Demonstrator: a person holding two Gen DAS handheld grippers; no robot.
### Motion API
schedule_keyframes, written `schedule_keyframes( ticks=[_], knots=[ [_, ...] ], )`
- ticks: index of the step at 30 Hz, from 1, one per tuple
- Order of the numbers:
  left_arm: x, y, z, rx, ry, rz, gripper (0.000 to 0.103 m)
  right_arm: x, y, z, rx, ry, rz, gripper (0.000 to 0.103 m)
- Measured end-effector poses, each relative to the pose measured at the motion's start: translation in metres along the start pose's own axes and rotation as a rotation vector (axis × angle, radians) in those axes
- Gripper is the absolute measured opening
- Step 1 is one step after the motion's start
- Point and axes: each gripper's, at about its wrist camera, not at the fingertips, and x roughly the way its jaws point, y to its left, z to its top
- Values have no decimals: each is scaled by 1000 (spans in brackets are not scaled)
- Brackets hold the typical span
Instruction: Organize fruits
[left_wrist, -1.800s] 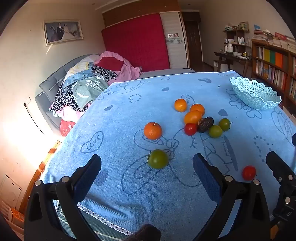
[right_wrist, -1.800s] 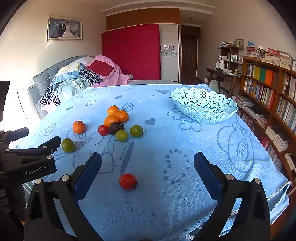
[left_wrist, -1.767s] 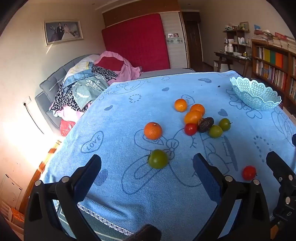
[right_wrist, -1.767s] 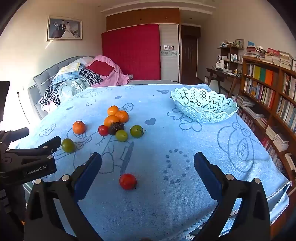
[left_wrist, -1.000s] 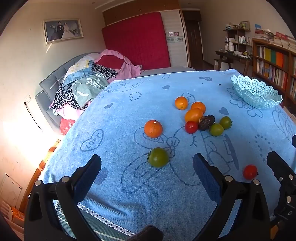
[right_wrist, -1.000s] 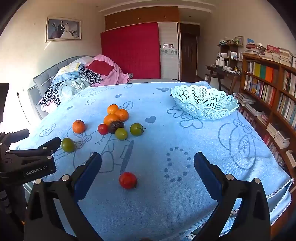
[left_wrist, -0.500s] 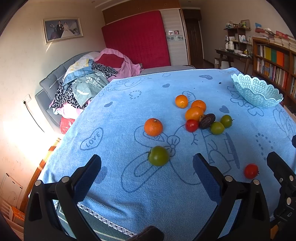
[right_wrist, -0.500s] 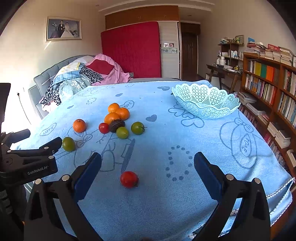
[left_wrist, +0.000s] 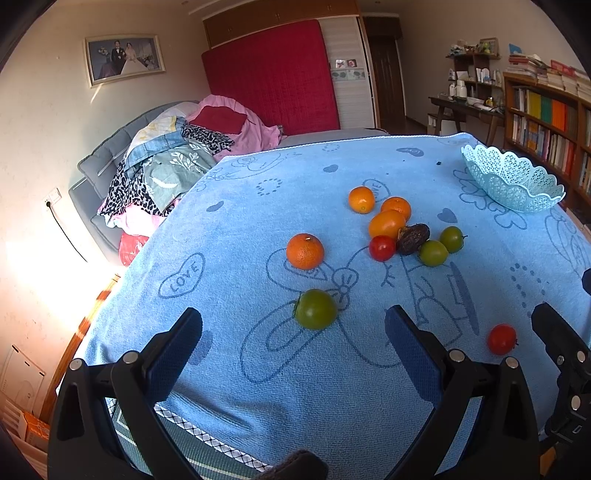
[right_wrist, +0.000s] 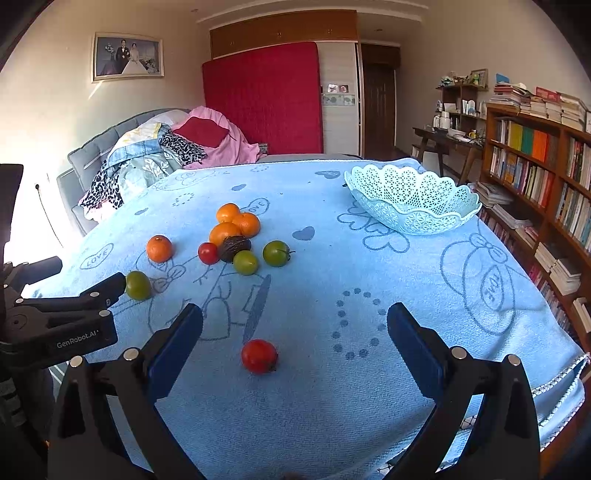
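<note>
Bedroom, blue cartoon-print towel (right_wrist: 369, 295) unchanged; slight forward creep noted. Left gripper (left_wrist: 293, 332), right gripper (right_wrist: 294, 330) wide open, empty. Round red tomato (right_wrist: 259, 356) nearest; 0 fruits in pale-blue lattice plastic basket (right_wrist: 412, 201).

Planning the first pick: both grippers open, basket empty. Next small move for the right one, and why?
Probably ease the right gripper forward and down over the lone red tomato. Its jaws stand wide open, the tomato lies just ahead between them, apart from the other fruit, and the basket is on that side.

Fruit cluster (right_wrist: 236, 240) mid-blanket (right_wrist: 369, 280); basket (right_wrist: 412, 201) behind-right (apart); lone tomato (right_wrist: 259, 356) nearest front.
</note>
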Motion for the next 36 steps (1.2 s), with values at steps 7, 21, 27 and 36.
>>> schedule_keyframes(
  ticks=[7, 21, 27, 36],
  knots=[
    [1, 0, -1, 2, 1, -1, 98, 0, 0, 0, 1, 0, 0, 101],
    [3, -1, -3, 7, 15, 0, 98, 1, 0, 0, 0, 2, 0, 101],
    [4, -1, -2, 7, 16, 0, 98, 1, 2, -4, -1, 3, 0, 101],
    [4, -1, -2, 7, 16, 0, 98, 3, 3, -6, -6, 13, 4, 101]
  ],
)
